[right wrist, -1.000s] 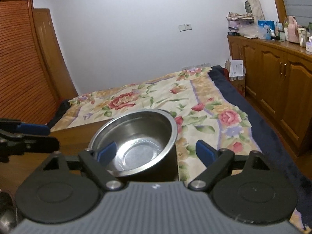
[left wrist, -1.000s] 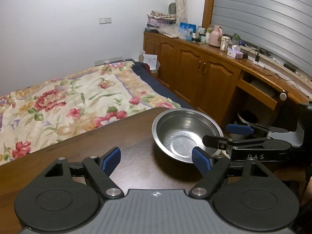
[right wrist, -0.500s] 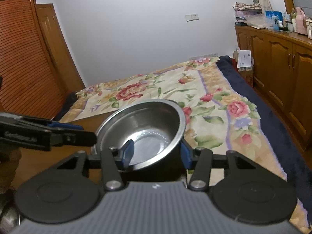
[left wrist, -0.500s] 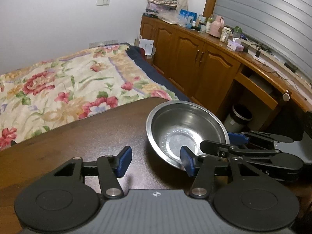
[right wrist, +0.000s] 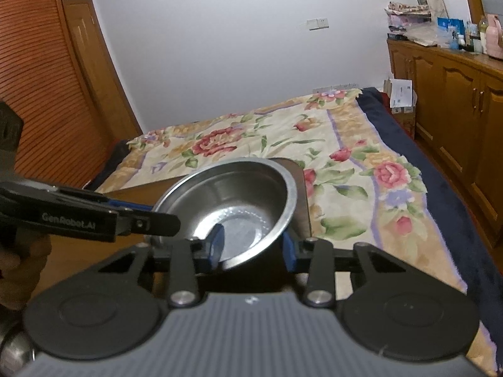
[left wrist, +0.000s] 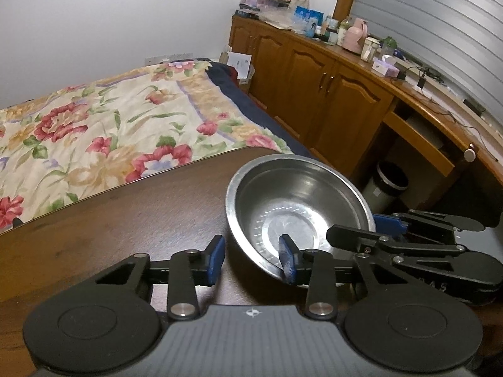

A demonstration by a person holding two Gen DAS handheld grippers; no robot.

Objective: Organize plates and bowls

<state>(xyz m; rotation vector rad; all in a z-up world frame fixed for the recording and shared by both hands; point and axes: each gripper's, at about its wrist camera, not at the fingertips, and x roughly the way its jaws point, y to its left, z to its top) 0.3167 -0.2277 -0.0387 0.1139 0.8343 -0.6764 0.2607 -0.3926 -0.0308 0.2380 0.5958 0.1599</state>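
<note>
"GenRobot.AI" in pale letters reads clear on the black side of the left gripper (right wrist: 163,220), reaching in from the left in the right wrist view. Left wrist view: the right gripper (left wrist: 374,229), near right, shows letters ending "A S" on its black body, rest cut off, can't read more. Far boxes + bottles on the cabinet top (left wrist: 371,72) carry print, too small to read.

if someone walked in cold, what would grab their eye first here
Likely the shiny steel bowl near the corner of the dark wooden table, with both grippers' blue pads straddling its rim: left gripper at the near edge, right gripper at the side. Behind it, the bright floral bedspread fills the room.
</note>
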